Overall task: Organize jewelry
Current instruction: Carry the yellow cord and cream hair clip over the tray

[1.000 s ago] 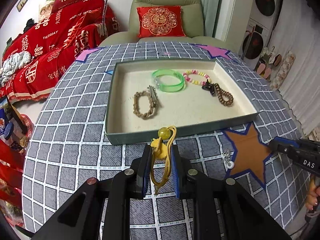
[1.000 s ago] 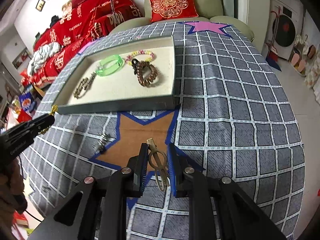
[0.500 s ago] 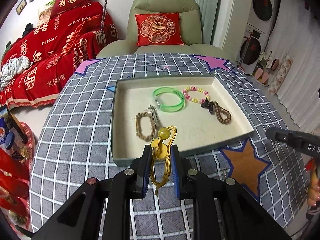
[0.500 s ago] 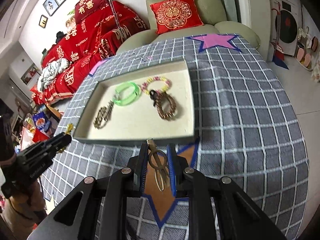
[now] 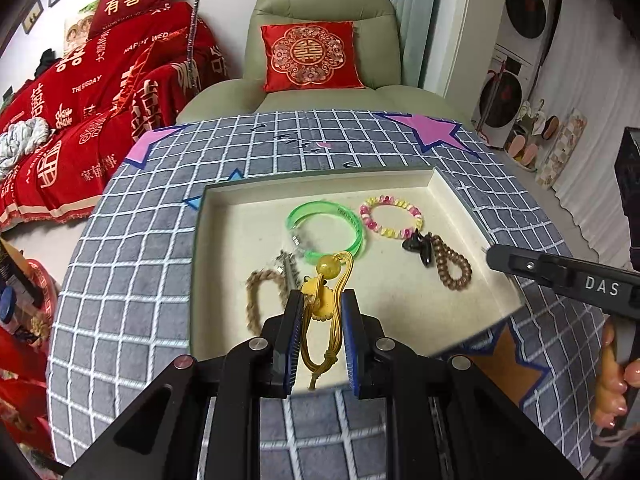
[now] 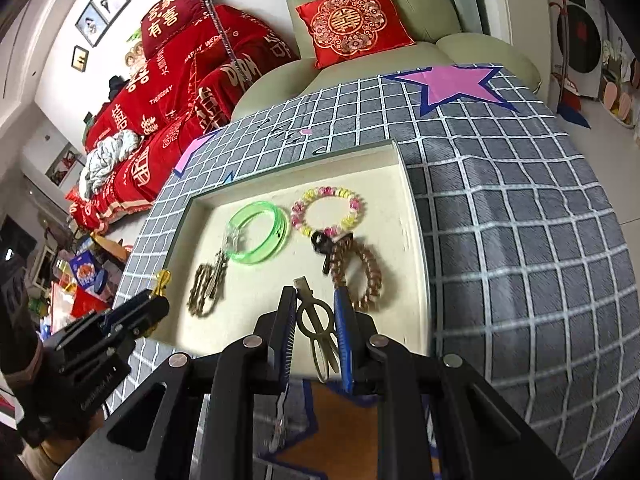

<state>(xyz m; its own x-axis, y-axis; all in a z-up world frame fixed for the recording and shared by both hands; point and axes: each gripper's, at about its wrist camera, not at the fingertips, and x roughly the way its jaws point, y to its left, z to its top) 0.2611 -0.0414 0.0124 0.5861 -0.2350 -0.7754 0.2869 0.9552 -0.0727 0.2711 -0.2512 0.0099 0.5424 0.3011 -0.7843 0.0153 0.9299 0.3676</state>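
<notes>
My left gripper (image 5: 321, 298) is shut on a yellow cord bracelet (image 5: 325, 308) with an amber bead, held above the near edge of the shallow tray (image 5: 200, 240). My right gripper (image 6: 315, 294) is shut on a bronze hair clip (image 6: 318, 328), held above the tray's (image 6: 416, 240) near side. In the tray lie a green bangle (image 5: 326, 228), a pink and yellow bead bracelet (image 5: 390, 216), a brown coil bracelet (image 5: 450, 266) with a black clip, and a tan braided bracelet (image 5: 260, 296). The right gripper's side (image 5: 560, 276) shows in the left wrist view.
The tray sits on a round table with a grey checked cloth (image 6: 520, 220) bearing star patches. A small silver item (image 6: 280, 420) lies on the orange star below my right gripper. A green armchair (image 5: 324, 40) with a red cushion and a red-covered sofa (image 5: 100, 92) stand behind.
Both grippers have risen and moved forward from over the cloth to above the tray's near part, each still holding its piece.
</notes>
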